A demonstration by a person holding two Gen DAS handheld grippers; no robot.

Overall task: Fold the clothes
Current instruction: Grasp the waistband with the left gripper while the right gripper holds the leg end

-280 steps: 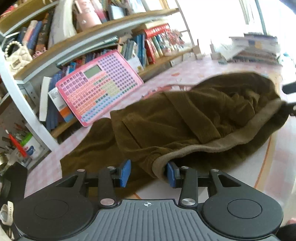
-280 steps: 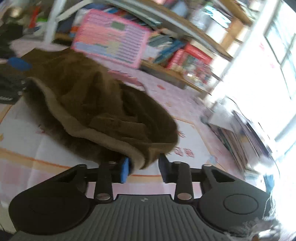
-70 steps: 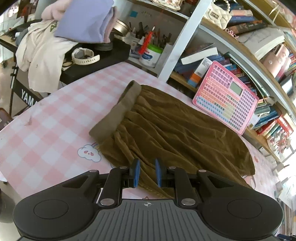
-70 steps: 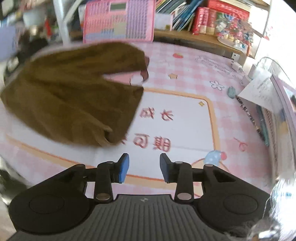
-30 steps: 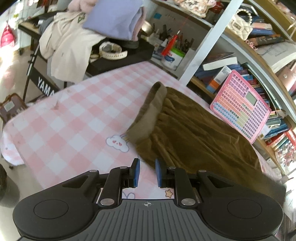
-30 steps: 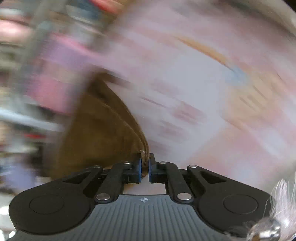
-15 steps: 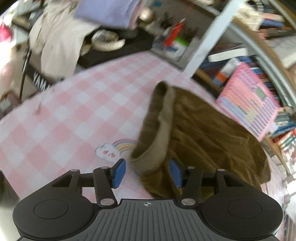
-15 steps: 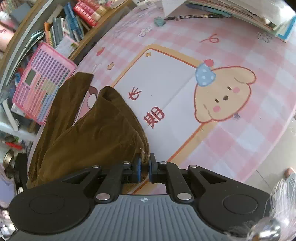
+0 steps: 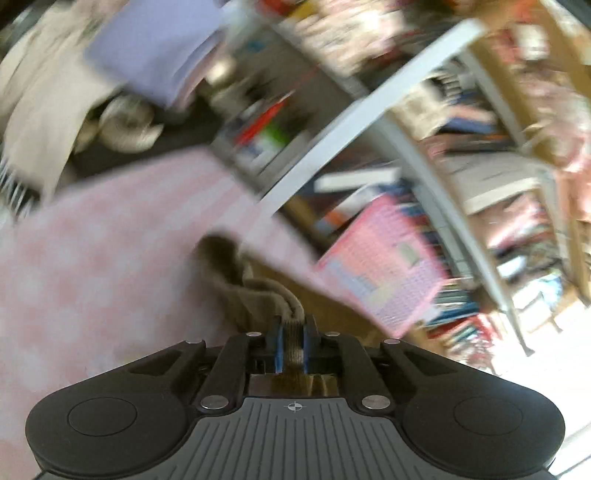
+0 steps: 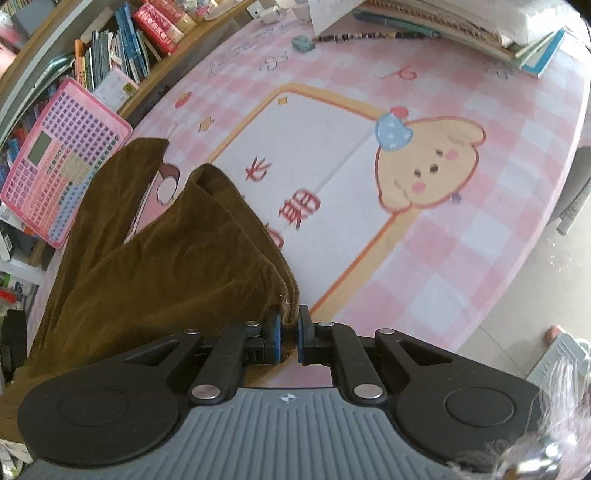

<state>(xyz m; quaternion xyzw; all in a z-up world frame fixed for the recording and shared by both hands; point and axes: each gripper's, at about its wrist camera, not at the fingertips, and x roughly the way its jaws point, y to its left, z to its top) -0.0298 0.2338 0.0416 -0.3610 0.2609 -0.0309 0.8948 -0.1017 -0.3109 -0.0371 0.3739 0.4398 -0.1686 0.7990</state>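
The brown corduroy trousers (image 10: 147,269) lie on the pink checked table, their legs stretching away to the upper left in the right wrist view. My right gripper (image 10: 287,334) is shut on the hem end of the trousers. In the blurred left wrist view, my left gripper (image 9: 291,345) is shut on the beige waistband (image 9: 255,295) of the trousers, which bunches up just ahead of the fingers.
A pink toy keyboard (image 10: 55,158) leans on the bookshelf (image 10: 122,62) behind the table. A stack of books and papers (image 10: 461,22) lies at the far right of the table. A mat with a cartoon dog (image 10: 424,162) covers the table's middle. Clothes (image 9: 55,81) hang at left.
My left gripper was open around the waistband half a second ago and has shut on it; its view now blurs with motion. My right gripper stays shut on the hem.
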